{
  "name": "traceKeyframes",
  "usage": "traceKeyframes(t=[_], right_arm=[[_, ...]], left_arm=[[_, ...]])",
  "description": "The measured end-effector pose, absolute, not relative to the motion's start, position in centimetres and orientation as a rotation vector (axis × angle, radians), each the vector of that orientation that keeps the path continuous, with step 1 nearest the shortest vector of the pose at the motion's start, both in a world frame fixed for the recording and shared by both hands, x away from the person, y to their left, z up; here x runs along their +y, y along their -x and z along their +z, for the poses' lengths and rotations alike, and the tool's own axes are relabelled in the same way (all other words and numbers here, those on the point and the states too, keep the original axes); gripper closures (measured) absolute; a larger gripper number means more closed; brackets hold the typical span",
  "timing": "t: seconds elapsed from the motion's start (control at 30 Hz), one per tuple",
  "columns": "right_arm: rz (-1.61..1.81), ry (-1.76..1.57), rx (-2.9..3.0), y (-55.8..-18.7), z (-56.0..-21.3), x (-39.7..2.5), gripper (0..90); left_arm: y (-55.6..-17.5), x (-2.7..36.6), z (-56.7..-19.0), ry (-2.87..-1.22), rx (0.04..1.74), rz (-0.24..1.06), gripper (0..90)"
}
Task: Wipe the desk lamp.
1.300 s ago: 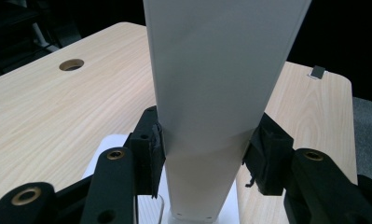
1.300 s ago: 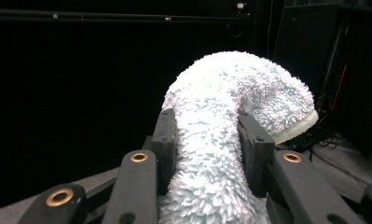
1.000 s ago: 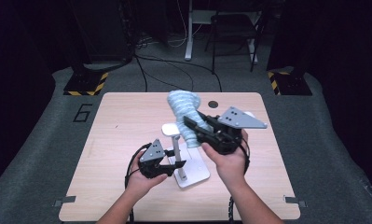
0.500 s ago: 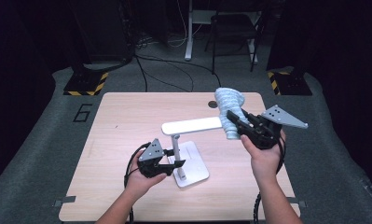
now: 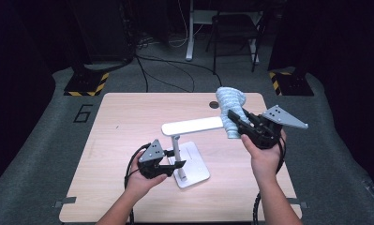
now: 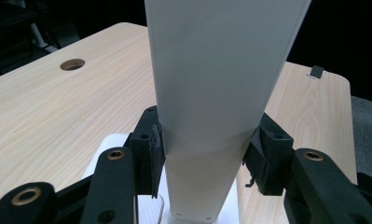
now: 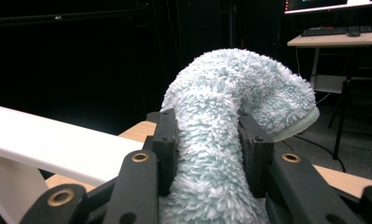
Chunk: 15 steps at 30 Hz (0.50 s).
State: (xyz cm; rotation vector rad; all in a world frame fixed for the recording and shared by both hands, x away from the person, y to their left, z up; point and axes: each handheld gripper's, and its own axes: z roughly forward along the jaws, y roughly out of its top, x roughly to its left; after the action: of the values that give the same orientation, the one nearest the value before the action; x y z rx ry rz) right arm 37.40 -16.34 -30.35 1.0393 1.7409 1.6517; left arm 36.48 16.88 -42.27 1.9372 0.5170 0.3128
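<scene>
Dark studio floor, grey carpet marked with a white numeral 6 (image 5: 83,113) and hazard-striped plates; cables and a chair stand beyond the far edge.

Item 1. Desk (image 5: 123,117): pale wood-grain top, rounded corners, one cable hole (image 5: 214,105) near its far edge.

Item 2. Left tool (image 5: 173,165): black, two-jawed, grey plate on top, held in the person's left hand (image 5: 142,177) at the near left of the desk. Jaws clamped on the upright post of the lamp; the left gripper view shows the pads pressed against both sides of the white post (image 6: 211,140).

Item 3. Desk lamp (image 5: 192,125): white, flat square base (image 5: 196,171) resting on the desk just to the right of the left tool, post rising from it, long flat head reaching out to the right toward the right tool.

Item 4. Right tool (image 5: 236,121): black, grey three-cornered plate on top, held in the right hand (image 5: 263,152) above the right side of the desk. Jaws closed on the sock, pinching its middle from both sides.

Item 5. Sock (image 5: 230,105): fluffy, pale blue, raised off the desk between the right tool's jaws, its upper part curling over beyond the tips. It sits at the free end of the lamp head; whether it touches or covers that end cannot be told.
</scene>
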Motion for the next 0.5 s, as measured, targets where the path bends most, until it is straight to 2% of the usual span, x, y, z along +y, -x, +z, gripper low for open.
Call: traceKeyframes(t=[0.5], right_arm=[[1.544, -1.196, 1.646, -37.9, -31.8, -22.2, 65.2]], left_arm=[[-36.9, 17.7, -42.3, -1.939, 0.505, 0.305, 52.7]])
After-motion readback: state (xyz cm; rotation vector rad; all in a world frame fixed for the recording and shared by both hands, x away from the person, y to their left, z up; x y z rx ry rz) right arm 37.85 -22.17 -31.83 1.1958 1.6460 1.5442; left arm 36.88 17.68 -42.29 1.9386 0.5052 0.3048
